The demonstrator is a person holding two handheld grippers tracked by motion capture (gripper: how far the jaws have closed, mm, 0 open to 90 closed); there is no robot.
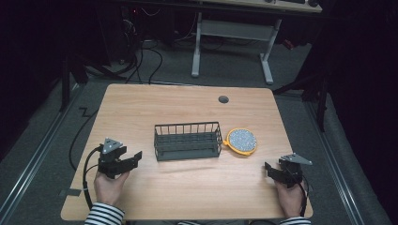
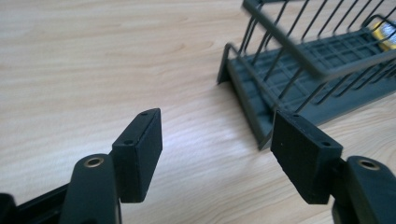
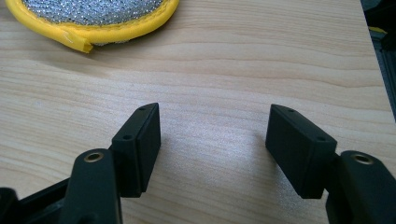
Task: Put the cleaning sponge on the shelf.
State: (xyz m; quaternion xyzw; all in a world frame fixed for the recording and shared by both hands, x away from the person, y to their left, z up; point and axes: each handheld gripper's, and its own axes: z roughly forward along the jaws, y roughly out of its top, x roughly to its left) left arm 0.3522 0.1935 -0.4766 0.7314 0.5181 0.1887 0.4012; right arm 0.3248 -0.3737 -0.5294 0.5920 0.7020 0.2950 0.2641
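Note:
A dark grey wire basket [image 1: 187, 140] stands in the middle of the wooden table [image 1: 187, 187]. Just right of it lies a round silver scouring pad with a yellow rim [image 1: 242, 140]. My left gripper [image 1: 135, 158] rests at the front left, held by a hand in a striped sleeve, and it is open with nothing between its jaws. In the left gripper view the gripper [image 2: 217, 154] points at the basket's near corner [image 2: 261, 84]. My right gripper [image 1: 268, 168] sits at the front right, open and empty. The right gripper view has the gripper [image 3: 212, 149] over bare wood, the pad [image 3: 93, 18] ahead to the left.
A round cable hole [image 1: 223, 99] is set near the table's far edge. Beyond the table stand a white desk frame [image 1: 232, 42] and loose cables on a grey floor. Metal rails run along both sides of the table.

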